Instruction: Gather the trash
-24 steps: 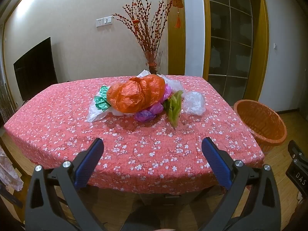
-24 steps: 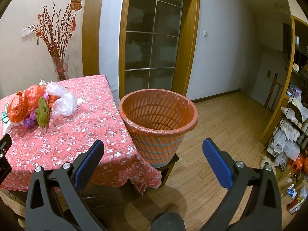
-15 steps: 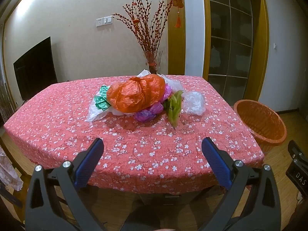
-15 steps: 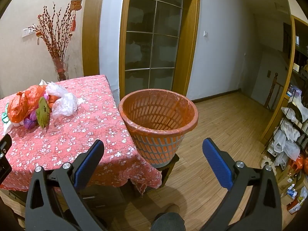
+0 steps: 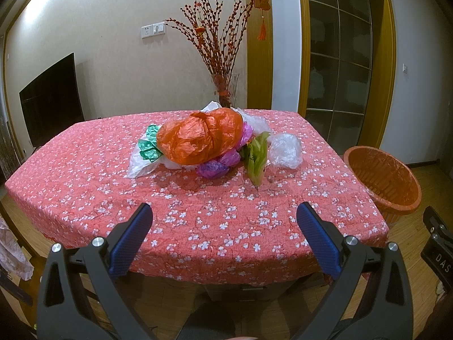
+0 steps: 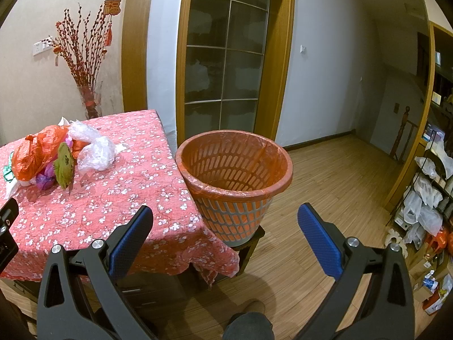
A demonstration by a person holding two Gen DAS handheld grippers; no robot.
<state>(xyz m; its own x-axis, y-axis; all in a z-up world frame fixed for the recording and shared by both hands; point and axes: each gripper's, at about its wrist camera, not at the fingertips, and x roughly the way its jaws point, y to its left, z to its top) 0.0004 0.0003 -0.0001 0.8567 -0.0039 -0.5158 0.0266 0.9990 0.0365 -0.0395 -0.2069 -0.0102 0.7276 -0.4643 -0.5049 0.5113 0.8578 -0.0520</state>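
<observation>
Left gripper [image 5: 223, 221] held above the near edge of the table [image 5: 85, 170], blue-padded fingers [image 5: 131, 238] spread wide apart with nothing between them. Farther back on the red flowered tablecloth, well apart from the fingers, a heap of trash: orange plastic bag [image 5: 201, 138] on top, green wrapper [image 5: 148, 147] at its left, white plastic [image 5: 140, 165] spilling out beneath, purple bag [image 5: 213, 168] tucked under the front, yellow-green wrapper [image 5: 256, 157] standing just to the right, crumpled clear plastic [image 5: 284, 150] beside that. Behind the heap, against the wall, a vase of red branches [image 5: 219, 42]. Right gripper [image 6: 225, 221] off the table's right corner, fingers [image 6: 318, 240] likewise wide apart and empty, pointing toward an orange-lined basket [image 6: 235, 181] perched on a dark stool just beside the table, on wooden floor [image 6: 325, 184].
</observation>
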